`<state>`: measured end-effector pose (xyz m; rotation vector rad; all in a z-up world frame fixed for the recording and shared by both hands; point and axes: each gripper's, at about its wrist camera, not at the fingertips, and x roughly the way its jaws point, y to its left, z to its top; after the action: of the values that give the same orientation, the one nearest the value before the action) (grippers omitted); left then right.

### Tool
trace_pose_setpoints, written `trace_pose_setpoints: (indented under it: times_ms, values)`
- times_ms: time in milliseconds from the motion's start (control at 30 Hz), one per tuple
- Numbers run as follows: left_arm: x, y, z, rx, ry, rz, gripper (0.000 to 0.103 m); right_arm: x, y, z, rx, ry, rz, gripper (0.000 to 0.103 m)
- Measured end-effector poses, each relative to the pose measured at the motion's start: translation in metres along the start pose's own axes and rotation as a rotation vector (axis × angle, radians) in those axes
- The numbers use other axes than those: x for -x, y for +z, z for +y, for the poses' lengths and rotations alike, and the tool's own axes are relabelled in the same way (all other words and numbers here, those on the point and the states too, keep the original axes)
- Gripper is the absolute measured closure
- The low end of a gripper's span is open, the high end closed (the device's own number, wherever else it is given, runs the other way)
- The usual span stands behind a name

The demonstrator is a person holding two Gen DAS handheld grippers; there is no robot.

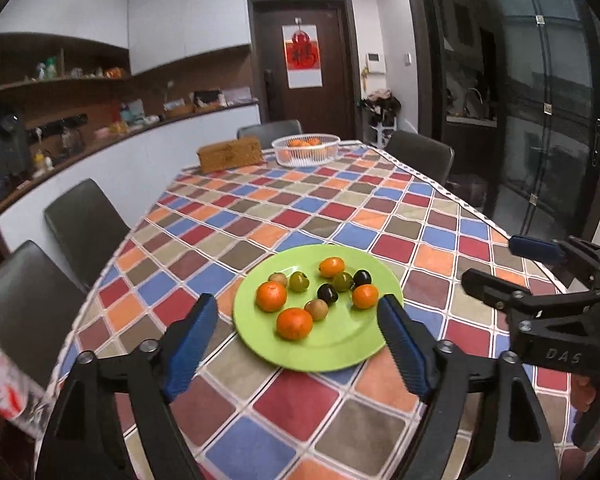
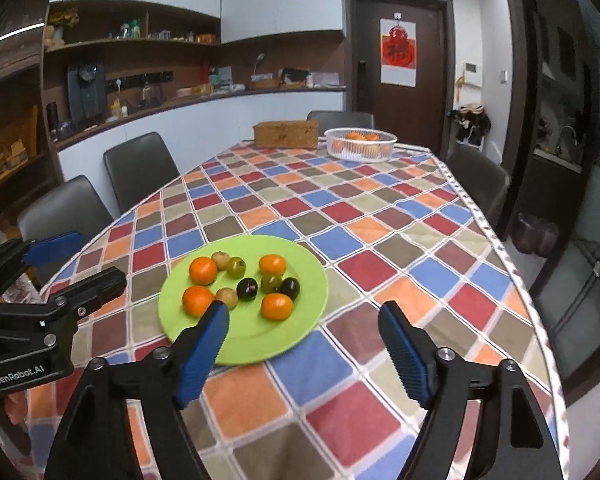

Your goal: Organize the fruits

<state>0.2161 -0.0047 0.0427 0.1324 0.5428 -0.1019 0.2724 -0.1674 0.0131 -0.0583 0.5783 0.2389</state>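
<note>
A green plate on the checked tablecloth holds several small fruits: oranges, dark plums, green fruits and brown ones. My left gripper is open and empty, above the plate's near edge. My right gripper is open and empty, just right of the plate's near side. Each gripper also shows in the other's view, the right one and the left one.
A white mesh basket with oranges stands at the table's far end, beside a woven box. Dark chairs line the left side and far end. The table edge runs along the right.
</note>
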Motion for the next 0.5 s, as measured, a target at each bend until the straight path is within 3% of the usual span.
trace_pose_setpoints:
  times_ms: [267, 500]
  values:
    - [0.054, -0.022, -0.005, 0.053, 0.007, -0.027, 0.006, 0.058, -0.021, 0.004, -0.022, -0.018, -0.03, 0.02]
    - [0.082, -0.038, -0.012, 0.071, 0.0, -0.03, 0.004, 0.094, -0.044, 0.011, -0.01, -0.03, -0.043, 0.02]
